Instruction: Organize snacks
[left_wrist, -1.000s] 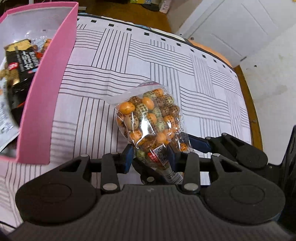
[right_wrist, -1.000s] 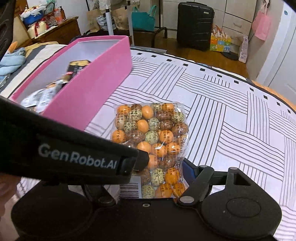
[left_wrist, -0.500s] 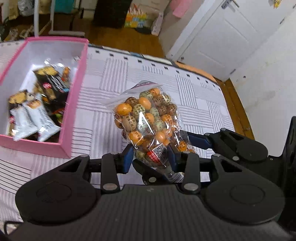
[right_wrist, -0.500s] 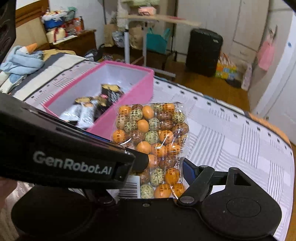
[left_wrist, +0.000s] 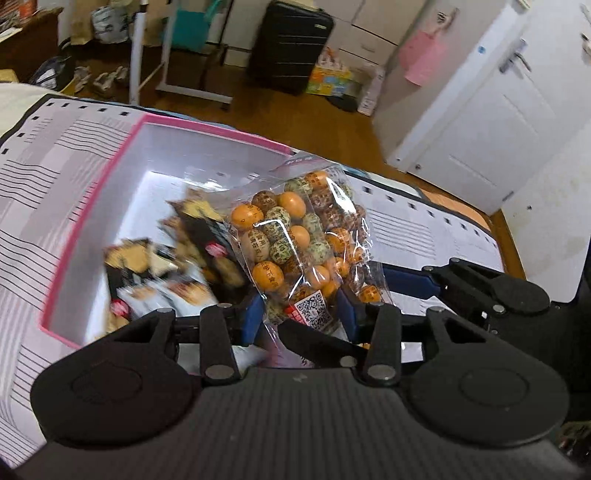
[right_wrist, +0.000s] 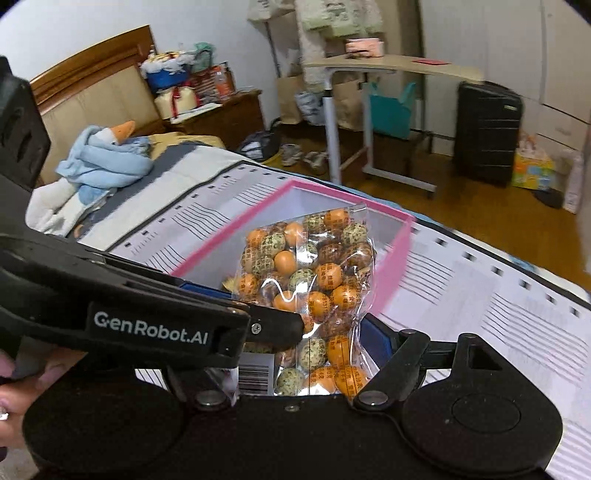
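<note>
A clear bag of orange, brown and speckled candy eggs (left_wrist: 295, 240) is held upright in the air by both grippers. My left gripper (left_wrist: 301, 317) is shut on its lower end. My right gripper (right_wrist: 325, 350) is shut on the same bag (right_wrist: 314, 280) from the other side; the left gripper's arm crosses the right wrist view. The bag hangs over the right part of the pink box (left_wrist: 92, 206), which holds several wrapped snacks (left_wrist: 177, 266). The box also shows in the right wrist view (right_wrist: 397, 266).
The box sits on a striped white bedcover (left_wrist: 44, 162). A blue towel with a toy goose (right_wrist: 103, 155) lies at the bed's head. Beyond the bed stand a small table (right_wrist: 369, 74), a black suitcase (left_wrist: 291, 37) and a white door (left_wrist: 491, 99).
Both grippers have lifted the candy bag off the bedcover and carried it left, from beside the pink box to above its right part.
</note>
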